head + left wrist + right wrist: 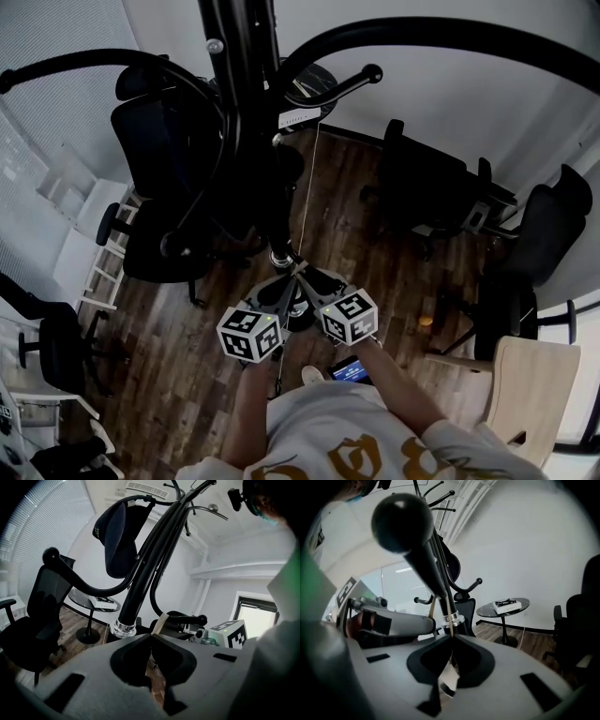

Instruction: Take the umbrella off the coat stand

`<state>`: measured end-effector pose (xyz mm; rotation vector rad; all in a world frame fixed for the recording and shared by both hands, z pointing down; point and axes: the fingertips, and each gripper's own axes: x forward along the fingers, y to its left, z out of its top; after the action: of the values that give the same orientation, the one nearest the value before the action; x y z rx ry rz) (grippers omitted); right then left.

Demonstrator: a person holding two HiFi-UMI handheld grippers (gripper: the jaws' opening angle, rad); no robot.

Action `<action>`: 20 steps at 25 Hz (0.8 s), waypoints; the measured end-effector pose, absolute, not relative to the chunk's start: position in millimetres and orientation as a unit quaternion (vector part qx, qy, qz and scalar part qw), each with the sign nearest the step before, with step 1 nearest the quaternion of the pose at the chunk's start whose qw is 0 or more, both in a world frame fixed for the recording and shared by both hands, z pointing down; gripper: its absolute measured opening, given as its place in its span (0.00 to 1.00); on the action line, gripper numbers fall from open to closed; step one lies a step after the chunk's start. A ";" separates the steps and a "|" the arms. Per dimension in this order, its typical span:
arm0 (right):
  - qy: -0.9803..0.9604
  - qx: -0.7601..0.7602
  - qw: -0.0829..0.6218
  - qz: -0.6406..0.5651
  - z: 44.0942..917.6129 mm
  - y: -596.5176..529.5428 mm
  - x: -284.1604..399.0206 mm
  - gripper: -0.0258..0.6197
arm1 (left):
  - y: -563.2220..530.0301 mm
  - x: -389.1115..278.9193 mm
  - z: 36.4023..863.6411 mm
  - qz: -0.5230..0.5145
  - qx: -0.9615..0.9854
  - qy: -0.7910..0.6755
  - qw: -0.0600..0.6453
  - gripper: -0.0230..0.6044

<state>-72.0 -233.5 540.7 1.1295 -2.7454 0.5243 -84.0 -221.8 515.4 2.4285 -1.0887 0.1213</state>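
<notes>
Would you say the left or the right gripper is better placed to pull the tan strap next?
Right, probably. The right gripper has its tongs shut on the tan strap, with a piece showing below them; the left gripper is shut too, but the strap only reaches its tips.

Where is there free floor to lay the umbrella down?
Bare wooden floor lies between the coat stand and the office chair on the right. A smaller patch lies left of the person, beside the lower-left chair. It is crowded left of the stand, where two chairs stand close.
</notes>
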 end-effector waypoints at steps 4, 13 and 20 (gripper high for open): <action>-0.905 0.375 0.055 0.195 540.5 -232.6 -70.1 0.06 | -222.6 -83.5 515.4 0.042 0.886 -0.394 0.240 0.08; -0.884 0.397 0.010 0.246 536.1 -232.6 -52.7 0.06 | -221.6 -74.7 510.5 0.009 0.886 -0.379 0.266 0.07; -0.870 0.397 -0.048 0.288 524.9 -236.4 -34.3 0.06 | -221.8 -66.3 498.4 -0.025 0.889 -0.366 0.275 0.07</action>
<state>-34.3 -236.4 524.9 1.2879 -2.8206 0.9331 -66.3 -221.8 498.4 2.3892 -0.9849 -0.0669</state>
